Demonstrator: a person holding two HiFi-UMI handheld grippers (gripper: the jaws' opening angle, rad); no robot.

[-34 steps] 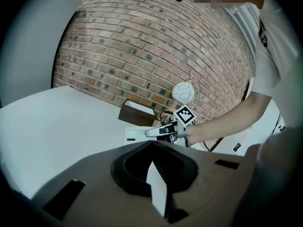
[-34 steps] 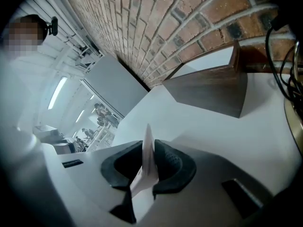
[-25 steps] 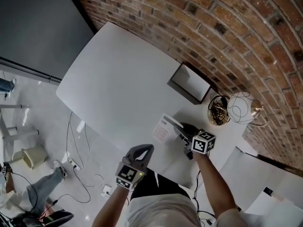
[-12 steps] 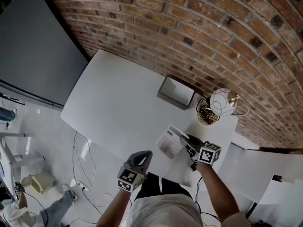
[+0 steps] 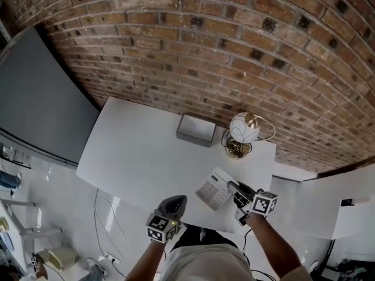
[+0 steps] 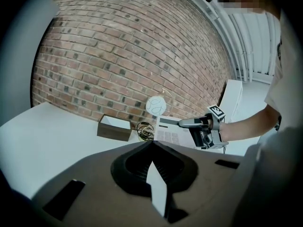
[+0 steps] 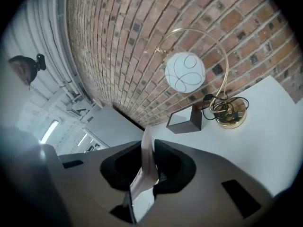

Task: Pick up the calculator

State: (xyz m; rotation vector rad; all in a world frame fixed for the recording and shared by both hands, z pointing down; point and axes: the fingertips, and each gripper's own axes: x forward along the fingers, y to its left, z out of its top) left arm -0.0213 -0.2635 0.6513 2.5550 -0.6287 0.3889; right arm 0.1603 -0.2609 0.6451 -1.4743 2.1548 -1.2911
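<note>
One thing is changing: your right gripper (image 5: 235, 188) is rising with the calculator (image 5: 214, 191) pinched by its edge between the jaws. It is now hanging just above the white table (image 5: 135, 157), so the pickup is looking done. Your left gripper (image 5: 174, 202) is idling, jaws pressed together on nothing. Behind, a globe lamp (image 5: 243, 127) and a box (image 5: 196, 130) are sitting near the brick wall (image 5: 205, 51).

Dark grey left gripper (image 5: 177, 200), matching right gripper (image 5: 234, 187), black-and-white square-marker cube (image 5: 265, 203) on each, white short-sleeved shirt (image 5: 202, 263)
</note>
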